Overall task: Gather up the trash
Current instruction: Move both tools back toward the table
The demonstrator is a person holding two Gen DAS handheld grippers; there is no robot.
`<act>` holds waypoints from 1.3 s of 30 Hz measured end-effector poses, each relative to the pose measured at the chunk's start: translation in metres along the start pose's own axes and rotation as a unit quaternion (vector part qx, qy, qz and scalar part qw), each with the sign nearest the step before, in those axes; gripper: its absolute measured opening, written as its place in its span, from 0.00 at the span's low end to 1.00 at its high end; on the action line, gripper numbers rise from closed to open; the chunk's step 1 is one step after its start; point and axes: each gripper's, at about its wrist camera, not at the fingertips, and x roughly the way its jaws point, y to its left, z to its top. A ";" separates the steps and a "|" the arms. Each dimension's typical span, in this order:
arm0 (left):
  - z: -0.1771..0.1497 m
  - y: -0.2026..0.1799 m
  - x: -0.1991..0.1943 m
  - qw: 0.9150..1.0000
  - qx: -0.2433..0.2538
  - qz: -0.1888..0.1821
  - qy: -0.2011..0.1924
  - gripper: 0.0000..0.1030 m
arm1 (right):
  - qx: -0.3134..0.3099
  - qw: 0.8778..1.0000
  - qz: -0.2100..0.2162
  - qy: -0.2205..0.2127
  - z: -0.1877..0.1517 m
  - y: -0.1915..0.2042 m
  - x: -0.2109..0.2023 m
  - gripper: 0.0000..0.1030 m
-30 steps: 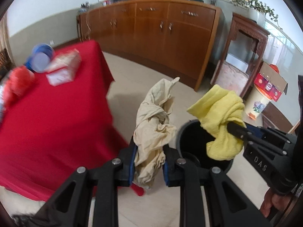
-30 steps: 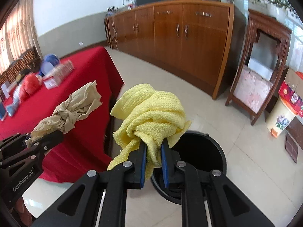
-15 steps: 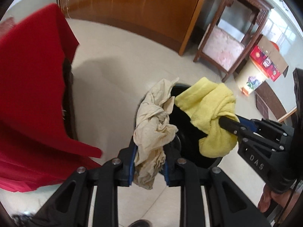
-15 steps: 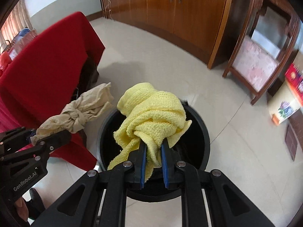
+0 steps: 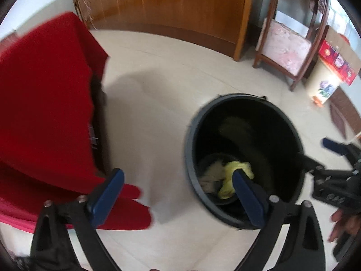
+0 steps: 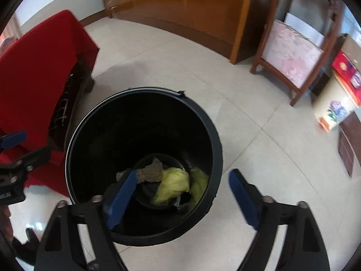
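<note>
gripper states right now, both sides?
Left gripper: open, holding nothing.
Right gripper: open, holding nothing.
The yellow cloth and beige cloth lie in the black bin.

The bin (image 6: 144,117) is looking like smooth black plastic with a dull sheen, a thin metal handle lying along its rim. Inside, the yellow cloth (image 6: 172,184) is showing a soft nubbly weave and the beige rag (image 6: 152,172) a limp matt one. The floor (image 6: 259,149) is gleaming as glossy pale tile. The cabinet (image 5: 191,9) is shining as polished brown wood. The tablecloth (image 5: 42,103) is hanging as matt red fabric.
</note>
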 end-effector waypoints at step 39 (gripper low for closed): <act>-0.038 0.225 -0.175 0.980 -0.106 0.073 -0.149 0.96 | -0.116 0.980 0.091 -0.135 0.052 0.276 -0.173 1.00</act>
